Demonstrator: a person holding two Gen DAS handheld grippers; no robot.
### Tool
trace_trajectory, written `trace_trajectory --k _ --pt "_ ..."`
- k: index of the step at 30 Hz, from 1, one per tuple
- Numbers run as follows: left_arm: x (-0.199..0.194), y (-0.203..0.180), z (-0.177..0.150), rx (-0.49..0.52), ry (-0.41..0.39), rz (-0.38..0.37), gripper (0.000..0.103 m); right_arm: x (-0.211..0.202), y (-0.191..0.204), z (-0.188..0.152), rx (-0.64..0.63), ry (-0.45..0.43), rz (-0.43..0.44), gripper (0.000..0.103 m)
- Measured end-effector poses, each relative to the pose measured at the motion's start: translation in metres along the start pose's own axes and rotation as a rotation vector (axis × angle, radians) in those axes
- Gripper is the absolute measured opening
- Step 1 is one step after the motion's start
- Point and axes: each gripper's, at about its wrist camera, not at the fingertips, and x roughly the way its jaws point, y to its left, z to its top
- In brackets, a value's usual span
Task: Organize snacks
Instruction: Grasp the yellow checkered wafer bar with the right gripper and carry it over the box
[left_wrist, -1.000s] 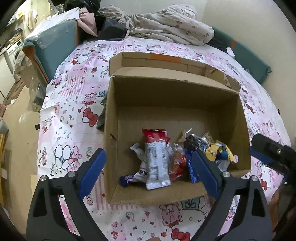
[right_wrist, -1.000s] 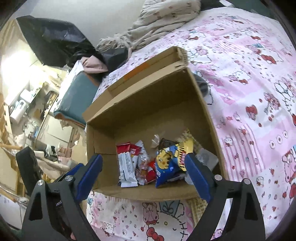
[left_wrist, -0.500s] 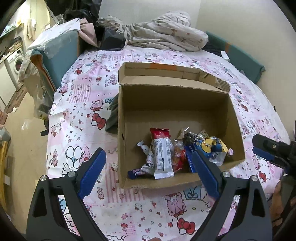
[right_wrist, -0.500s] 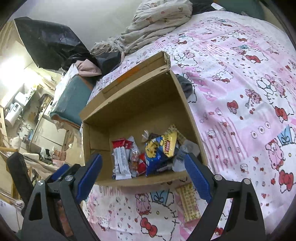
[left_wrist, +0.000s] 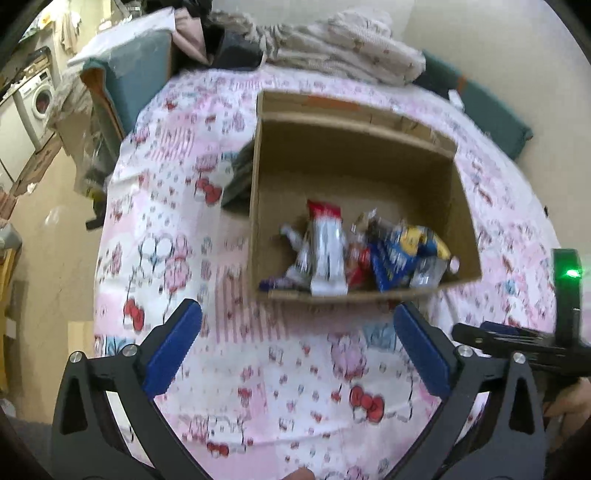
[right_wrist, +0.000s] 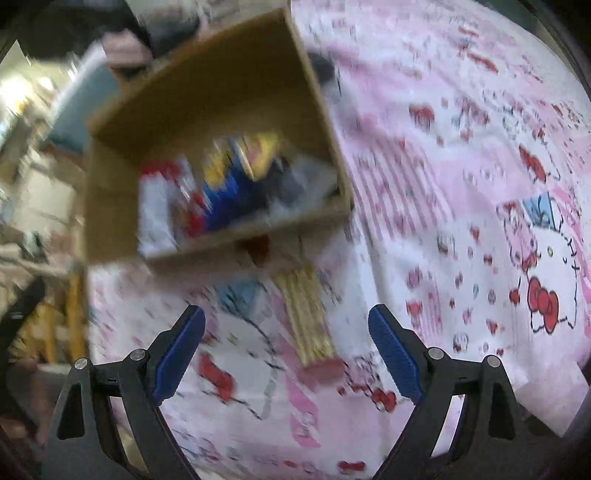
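Observation:
An open cardboard box (left_wrist: 354, 158) sits on the pink patterned bedsheet (left_wrist: 288, 373). Several snack packets lie along its near wall, among them a red and white bar (left_wrist: 327, 251) and a blue and yellow bag (left_wrist: 402, 251). My left gripper (left_wrist: 295, 347) is open and empty, on the near side of the box over the sheet. My right gripper (right_wrist: 286, 343) is open and empty; a long yellow striped snack packet (right_wrist: 306, 314) lies on the sheet between its fingers, in front of the box (right_wrist: 207, 92). The right wrist view is blurred. The right gripper also shows at the right edge of the left wrist view (left_wrist: 517, 343).
A heap of crumpled bedding (left_wrist: 332, 55) lies behind the box. A dark cloth (left_wrist: 240, 173) lies against the box's left side. Left of the bed are a teal-covered piece of furniture (left_wrist: 129, 81), bare floor and a washing machine (left_wrist: 37, 99).
Both grippers have drawn back from the box, which now sits farther from them. The yellow striped packet on the sheet has come between the right fingers.

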Motion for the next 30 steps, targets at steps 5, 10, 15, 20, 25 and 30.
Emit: trace_trajectory --k 5,10,15,20,25,30 --pt "0.006 0.004 -0.019 -0.003 0.067 0.046 0.102 0.045 0.022 -0.004 -0.151 0.126 -0.168 0.092" --pt "0.012 0.012 -0.027 -0.035 0.091 0.078 0.102 0.075 0.038 -0.009 -0.275 0.195 -0.284 0.089" --pt "0.014 0.018 -0.024 -0.064 0.096 0.081 0.102 0.070 0.043 -0.013 -0.306 0.185 -0.256 0.031" --pt "0.019 0.020 -0.023 -0.082 0.120 0.098 0.102 0.057 0.036 -0.013 -0.259 0.179 -0.190 0.027" --pt "0.017 0.021 -0.022 -0.084 0.110 0.108 0.102 0.040 0.044 -0.019 -0.273 0.162 -0.086 0.027" --pt "0.017 0.027 -0.022 -0.107 0.102 0.132 0.102 0.024 0.061 -0.031 -0.333 0.152 0.045 0.027"
